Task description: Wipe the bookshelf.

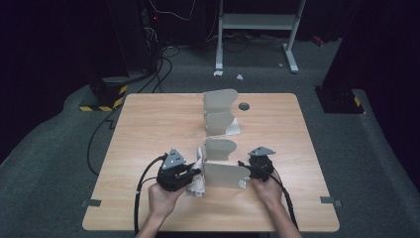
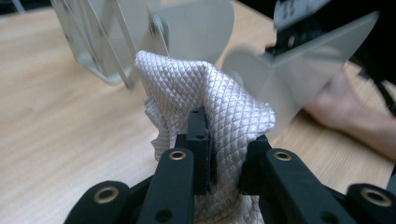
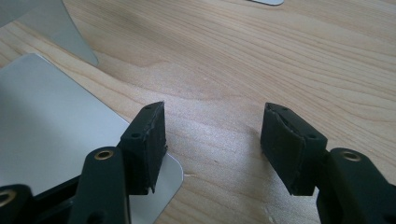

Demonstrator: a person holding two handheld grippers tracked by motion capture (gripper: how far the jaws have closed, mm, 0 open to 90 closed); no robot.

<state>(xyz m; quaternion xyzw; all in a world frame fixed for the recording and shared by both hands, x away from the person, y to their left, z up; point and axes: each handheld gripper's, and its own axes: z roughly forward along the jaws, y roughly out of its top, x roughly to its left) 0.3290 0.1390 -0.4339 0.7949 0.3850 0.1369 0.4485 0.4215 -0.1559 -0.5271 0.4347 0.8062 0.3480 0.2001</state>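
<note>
A white, diamond-textured cloth (image 2: 210,93) is bunched between the jaws of my left gripper (image 2: 229,135), which is shut on it. From above, that left gripper (image 1: 193,173) holds the cloth (image 1: 199,186) against the left end of the nearest grey metal panel (image 1: 225,174). This upright panel (image 2: 308,60) stands just behind the cloth. My right gripper (image 1: 246,168) rests at the panel's right end. The right gripper (image 3: 212,135) is open with only bare wood between its jaws, and one jaw hangs over the corner of the panel's flat base (image 3: 46,121).
Three more grey panels (image 1: 220,121) stand in a row running away from me along the middle of the wooden table (image 1: 148,129). A dark round hole (image 1: 243,105) lies at the back right. Cables trail off the table's front edge behind each gripper.
</note>
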